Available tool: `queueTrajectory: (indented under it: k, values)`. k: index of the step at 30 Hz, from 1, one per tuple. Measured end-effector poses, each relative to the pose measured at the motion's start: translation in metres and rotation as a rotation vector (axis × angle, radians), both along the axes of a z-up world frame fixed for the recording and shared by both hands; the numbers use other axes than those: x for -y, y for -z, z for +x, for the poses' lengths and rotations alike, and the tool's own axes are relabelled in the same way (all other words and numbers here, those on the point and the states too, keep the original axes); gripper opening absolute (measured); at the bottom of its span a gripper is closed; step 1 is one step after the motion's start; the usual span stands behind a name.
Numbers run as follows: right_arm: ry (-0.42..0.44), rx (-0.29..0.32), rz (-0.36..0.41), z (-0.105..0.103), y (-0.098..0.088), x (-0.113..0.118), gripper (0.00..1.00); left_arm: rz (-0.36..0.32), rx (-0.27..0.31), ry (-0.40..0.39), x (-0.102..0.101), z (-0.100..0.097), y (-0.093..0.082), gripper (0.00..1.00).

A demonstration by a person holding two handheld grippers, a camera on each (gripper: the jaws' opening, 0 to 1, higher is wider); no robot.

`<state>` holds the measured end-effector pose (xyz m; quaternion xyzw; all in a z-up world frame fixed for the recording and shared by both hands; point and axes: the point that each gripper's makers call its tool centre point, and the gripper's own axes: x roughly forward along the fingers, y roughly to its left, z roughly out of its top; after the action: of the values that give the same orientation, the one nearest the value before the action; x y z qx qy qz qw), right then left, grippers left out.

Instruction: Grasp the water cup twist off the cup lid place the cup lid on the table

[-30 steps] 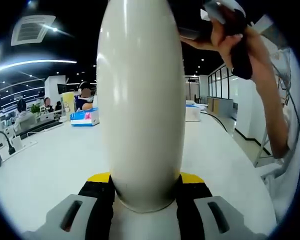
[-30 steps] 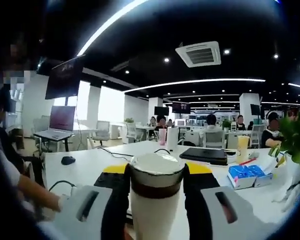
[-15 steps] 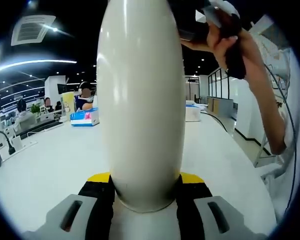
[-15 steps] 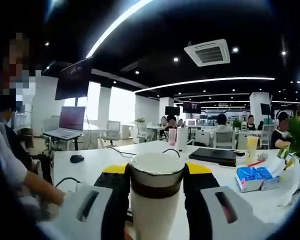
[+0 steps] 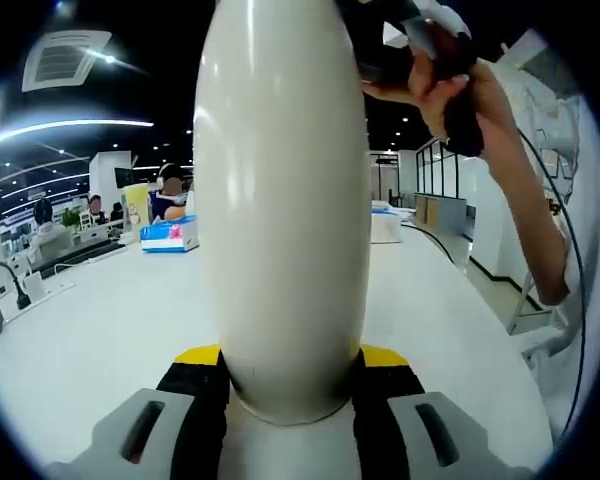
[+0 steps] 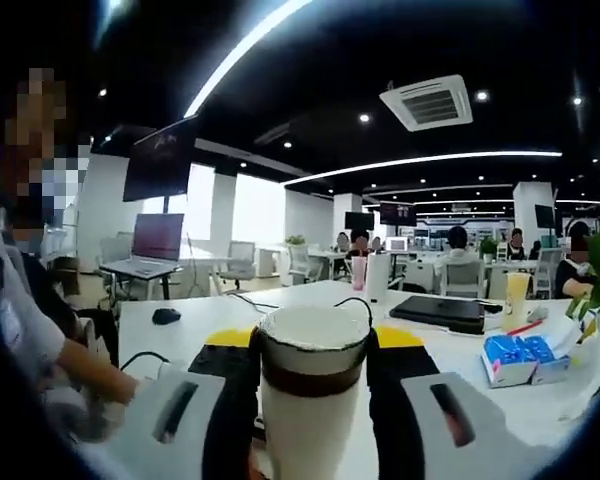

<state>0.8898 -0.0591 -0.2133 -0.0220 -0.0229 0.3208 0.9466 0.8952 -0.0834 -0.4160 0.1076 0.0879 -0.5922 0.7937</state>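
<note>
Since the earlier frame the right gripper (image 6: pixel 312 385) has swung slightly; the laptop (image 6: pixel 447 311) sits further right. The left gripper (image 5: pixel 288 385) holds steady, fingers clamped on the water cup (image 5: pixel 285 200) above the worktop (image 5: pixel 90 320); right fingers pinch the cup lid (image 6: pixel 312 362). Smooth, rigid shell, likely slippery: grip lid at its dark band. No legible writing.

The cup (image 5: pixel 283 210) has a smooth, glossy cream body; its lid (image 6: pixel 313 343) looks matt white above a dark band. The surface (image 5: pixel 100 320) is smooth, matt white.
</note>
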Motion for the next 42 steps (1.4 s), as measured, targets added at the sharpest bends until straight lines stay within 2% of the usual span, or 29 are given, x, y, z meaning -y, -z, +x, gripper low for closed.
queueTrajectory:
  k: [11,15,25,29,42]
  values:
    - [-0.076,-0.02,-0.019,0.0,0.001,-0.0005,0.44,0.0,0.0,0.0,-0.0003,0.0001,0.0003,0.5]
    - [-0.132,-0.034,-0.005,0.0013,0.0011,0.0,0.44,0.0,-0.001,0.0,-0.0003,0.0001,0.0006,0.5]
    - [-0.271,-0.05,-0.038,-0.0015,0.0019,-0.0019,0.44,0.0,-0.002,0.0,-0.0003,-0.0003,0.0008,0.5]
    - [-0.319,-0.063,-0.03,-0.0022,0.0023,-0.0021,0.44,0.0,-0.002,0.0,-0.0003,-0.0002,0.0009,0.5]
    - [-0.383,-0.064,-0.049,-0.0052,0.0025,-0.0033,0.44,0.0,-0.002,0.001,0.0001,-0.001,0.0007,0.5]
